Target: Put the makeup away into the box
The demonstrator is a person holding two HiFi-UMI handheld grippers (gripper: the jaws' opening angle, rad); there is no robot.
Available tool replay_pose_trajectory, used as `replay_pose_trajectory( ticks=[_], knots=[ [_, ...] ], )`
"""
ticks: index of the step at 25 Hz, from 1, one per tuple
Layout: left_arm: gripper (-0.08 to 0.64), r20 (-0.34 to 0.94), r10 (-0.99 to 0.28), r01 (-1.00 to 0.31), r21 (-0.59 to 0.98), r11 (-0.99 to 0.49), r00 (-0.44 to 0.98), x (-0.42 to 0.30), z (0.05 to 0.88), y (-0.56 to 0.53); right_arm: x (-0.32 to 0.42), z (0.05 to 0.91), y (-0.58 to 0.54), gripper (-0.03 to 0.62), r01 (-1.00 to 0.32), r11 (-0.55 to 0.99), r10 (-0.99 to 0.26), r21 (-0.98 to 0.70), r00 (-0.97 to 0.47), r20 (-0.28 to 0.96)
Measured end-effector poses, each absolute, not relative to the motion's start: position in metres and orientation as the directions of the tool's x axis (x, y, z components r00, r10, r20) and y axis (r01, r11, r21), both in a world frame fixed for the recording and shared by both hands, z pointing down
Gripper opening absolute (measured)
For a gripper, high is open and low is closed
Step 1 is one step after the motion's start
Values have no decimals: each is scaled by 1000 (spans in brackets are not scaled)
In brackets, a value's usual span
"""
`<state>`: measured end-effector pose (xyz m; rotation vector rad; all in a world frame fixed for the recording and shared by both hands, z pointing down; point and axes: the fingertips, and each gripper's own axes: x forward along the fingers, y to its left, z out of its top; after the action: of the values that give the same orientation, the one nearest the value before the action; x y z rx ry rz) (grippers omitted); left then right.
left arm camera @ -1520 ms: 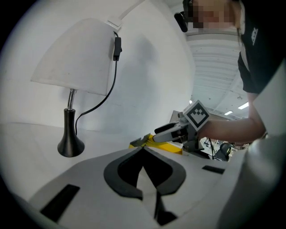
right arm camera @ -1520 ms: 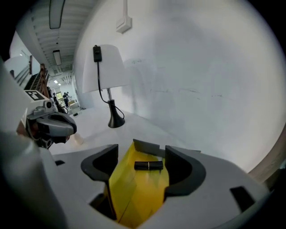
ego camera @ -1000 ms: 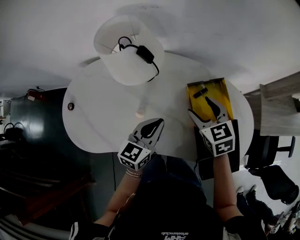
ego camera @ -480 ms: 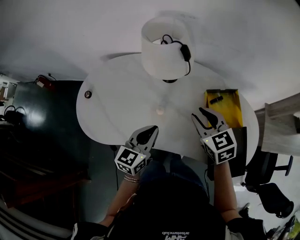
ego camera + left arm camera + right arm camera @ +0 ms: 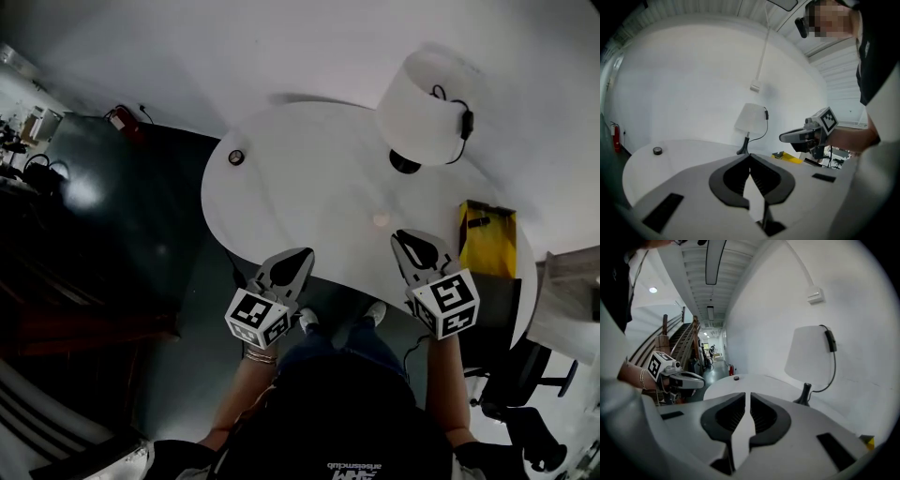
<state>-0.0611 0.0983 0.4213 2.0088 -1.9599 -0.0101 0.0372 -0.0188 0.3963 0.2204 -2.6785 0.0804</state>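
Observation:
The yellow box point(image 5: 489, 246) lies at the table's right side with a small black item point(image 5: 478, 222) inside. A small pale round item point(image 5: 381, 219) rests on the white table point(image 5: 309, 178), and a small dark round one point(image 5: 236, 157) sits near the far left rim. My left gripper point(image 5: 299, 256) is shut and empty over the near edge. My right gripper point(image 5: 411, 240), left of the box, has just been closing; its jaws stand almost together with nothing between them. The left gripper view shows its own jaws point(image 5: 750, 155) and the box point(image 5: 790, 157); the right gripper view shows its jaws point(image 5: 749, 393).
A white-shaded lamp point(image 5: 429, 105) with a black cord switch stands at the table's far right, behind the box. A dark floor lies left of the table, with a black chair point(image 5: 525, 370) to the right. The person's legs are under the near edge.
Both grippers have drawn back from the box toward the table's near edge. The right gripper's jaws went from wide open to nearly together. The head view has swung left.

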Motion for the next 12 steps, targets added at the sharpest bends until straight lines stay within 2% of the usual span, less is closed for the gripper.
replay_pose_trajectory(
  ticks=[6,12],
  knots=[
    [17,212,-976,-966,241,92,-40,-107,418,159,-11,389,34,31,-60,998,-43,-26,-909,415],
    [17,214,-970,-965,210,160,-114,-144,415,219,-45,388,80,31,-14,1000,-2,-28,-919,394]
  ],
)
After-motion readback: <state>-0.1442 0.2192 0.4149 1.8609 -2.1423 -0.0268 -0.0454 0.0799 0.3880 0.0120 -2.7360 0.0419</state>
